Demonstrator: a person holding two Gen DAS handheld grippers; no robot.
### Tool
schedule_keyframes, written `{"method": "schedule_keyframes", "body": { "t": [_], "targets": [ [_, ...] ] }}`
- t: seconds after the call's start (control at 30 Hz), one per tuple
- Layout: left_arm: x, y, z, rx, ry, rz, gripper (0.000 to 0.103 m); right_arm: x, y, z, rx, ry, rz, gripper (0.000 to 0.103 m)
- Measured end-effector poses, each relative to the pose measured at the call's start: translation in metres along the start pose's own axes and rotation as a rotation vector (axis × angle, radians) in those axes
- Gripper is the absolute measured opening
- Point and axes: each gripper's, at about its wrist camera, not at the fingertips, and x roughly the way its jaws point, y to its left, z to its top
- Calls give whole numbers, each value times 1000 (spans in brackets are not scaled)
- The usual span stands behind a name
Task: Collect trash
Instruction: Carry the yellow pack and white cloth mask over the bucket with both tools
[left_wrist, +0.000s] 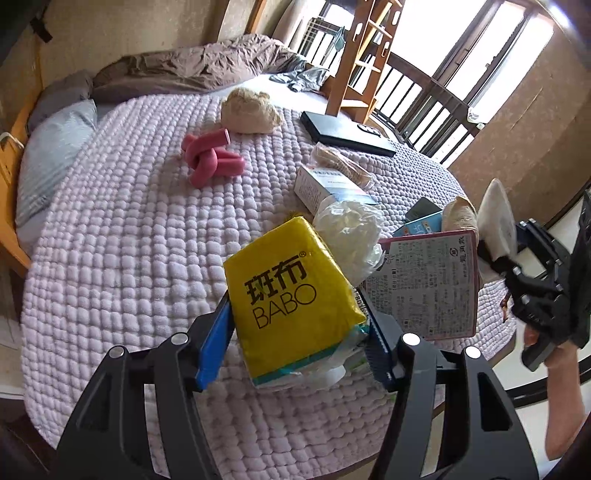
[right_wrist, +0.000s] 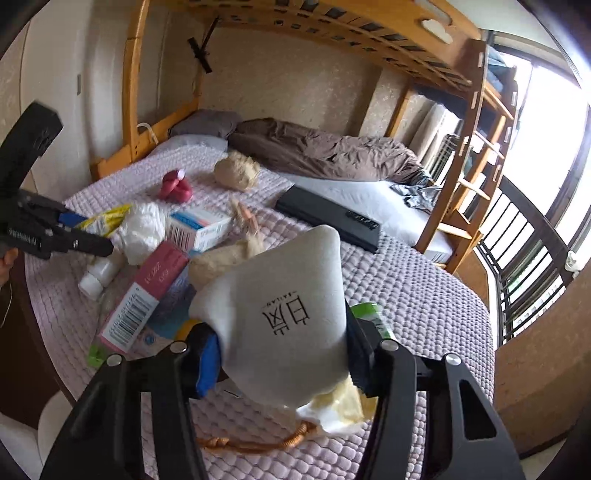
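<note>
My left gripper (left_wrist: 295, 332) is shut on a yellow "BABO" tissue pack (left_wrist: 291, 295), which hangs above the pink quilt (left_wrist: 129, 258). In the right wrist view my right gripper (right_wrist: 280, 354) is shut on a white fabric pouch (right_wrist: 288, 306) with printed characters. An orange cord (right_wrist: 255, 441) trails below the pouch. Between the two grippers lies a pile of litter: a crumpled white plastic bag (left_wrist: 351, 229), a white and blue box (left_wrist: 325, 184), a pink printed box (left_wrist: 428, 284), a small white bottle (right_wrist: 98, 275) and a green wrapper (right_wrist: 373, 317).
A pink knotted toy (left_wrist: 210, 158), a beige plush (left_wrist: 251, 110) and a flat black case (left_wrist: 347, 133) lie further up the bed. A brown duvet (left_wrist: 199, 70) is bunched at the far side. A wooden ladder (left_wrist: 362, 55) and dark railing (left_wrist: 436, 110) stand at the right.
</note>
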Motion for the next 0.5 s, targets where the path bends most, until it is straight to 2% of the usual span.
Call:
{"method": "schedule_keyframes", "body": {
  "t": [0.27,0.5],
  "targets": [
    [-12,-20,-4,85,-43,100,64,-23,-4,-1,44,-17,-13,54],
    [-17,-31,-8,125,-59,142,64,-38,-4,-7,80,-19,-12,54]
  ]
}}
